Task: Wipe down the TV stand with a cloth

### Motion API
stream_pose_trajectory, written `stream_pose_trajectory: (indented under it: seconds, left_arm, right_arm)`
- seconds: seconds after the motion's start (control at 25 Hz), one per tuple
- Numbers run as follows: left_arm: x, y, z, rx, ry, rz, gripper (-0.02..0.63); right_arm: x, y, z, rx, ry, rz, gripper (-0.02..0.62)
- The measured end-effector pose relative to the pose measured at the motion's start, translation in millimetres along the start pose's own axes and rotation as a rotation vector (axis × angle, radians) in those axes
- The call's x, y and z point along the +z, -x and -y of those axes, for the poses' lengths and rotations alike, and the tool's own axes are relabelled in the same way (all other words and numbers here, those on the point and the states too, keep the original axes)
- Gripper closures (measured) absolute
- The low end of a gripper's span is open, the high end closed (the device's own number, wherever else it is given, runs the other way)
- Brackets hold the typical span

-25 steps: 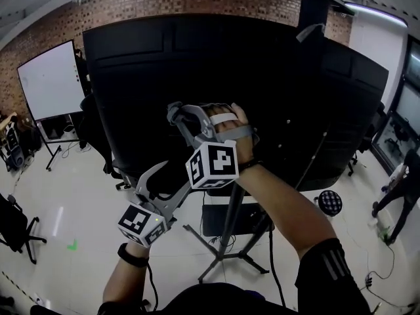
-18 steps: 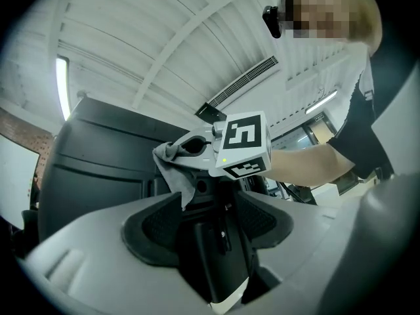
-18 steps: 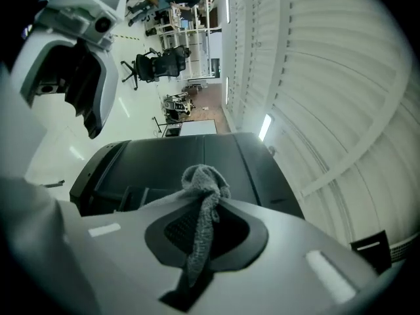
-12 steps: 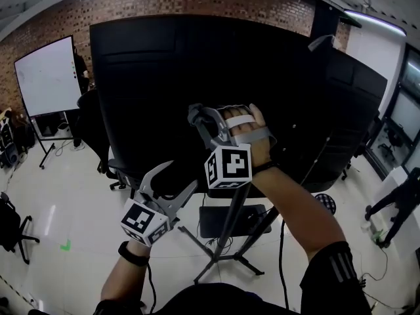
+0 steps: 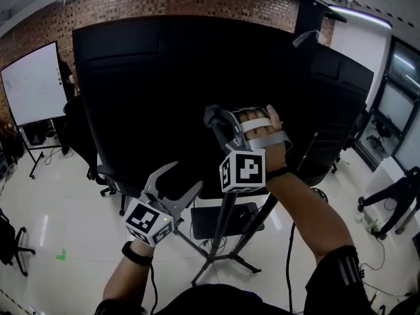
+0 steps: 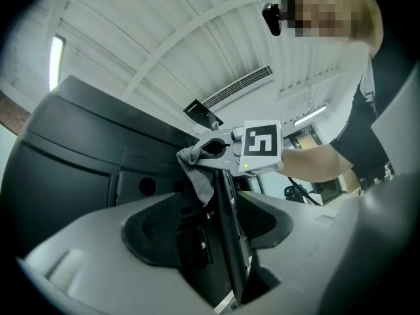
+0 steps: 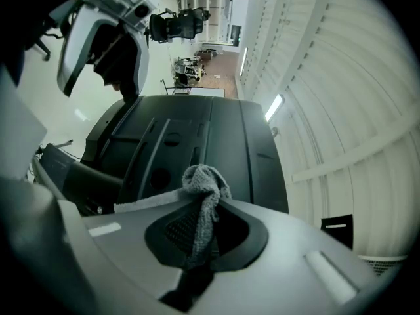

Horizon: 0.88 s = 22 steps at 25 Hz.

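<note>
Right gripper (image 7: 200,209) pinches the grey cloth (image 7: 205,179) between its closed jaws.

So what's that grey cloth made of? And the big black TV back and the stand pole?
The cloth looks like soft fuzzy fabric, maybe microfibre: nubbly nap, limp folds. The TV back looks like matte black moulded plastic: ridges, round holes, dull sheen. The stand pole is probably black painted metal, thin and straight, but that's a guess.
</note>
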<state>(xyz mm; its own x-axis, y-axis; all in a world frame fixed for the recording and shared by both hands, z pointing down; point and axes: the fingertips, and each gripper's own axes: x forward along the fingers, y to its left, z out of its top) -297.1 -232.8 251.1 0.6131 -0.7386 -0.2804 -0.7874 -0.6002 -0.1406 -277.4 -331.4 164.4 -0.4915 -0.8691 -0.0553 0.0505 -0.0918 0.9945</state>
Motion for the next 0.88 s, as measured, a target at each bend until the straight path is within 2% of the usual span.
stream_pose_trajectory:
  seconds: [0.2, 0.28, 0.4, 0.6, 0.88]
  left_arm:
    - [-4.1, 12.5, -6.6, 0.025, 0.009, -0.005, 0.319]
    - [-3.5, 23.0, -11.5, 0.051, 0.012, -0.017, 0.319]
    - [-8.9, 38.1, -19.9, 0.09, 0.015, -0.036, 0.319]
    - [-17.1, 62.4, -32.7, 0.151, 0.024, -0.06, 0.319]
    - [-21.6, 72.0, -35.5, 0.17, 0.037, -0.071, 0.321]
  right_arm:
    - [46.5, 19.5, -2.0, 0.055, -0.232, 0.172, 0.575]
    - [66.9, 16.7, -12.3, 0.077, -0.267, 0.214, 0.575]
    - [91.5, 1.2, -32.0, 0.089, -0.234, 0.242, 0.575]
    - [121.8, -26.3, -61.9, 0.07, -0.085, 0.245, 0.575]
    - [116.9, -32.9, -77.8, 0.091, -0.033, 0.203, 0.575]
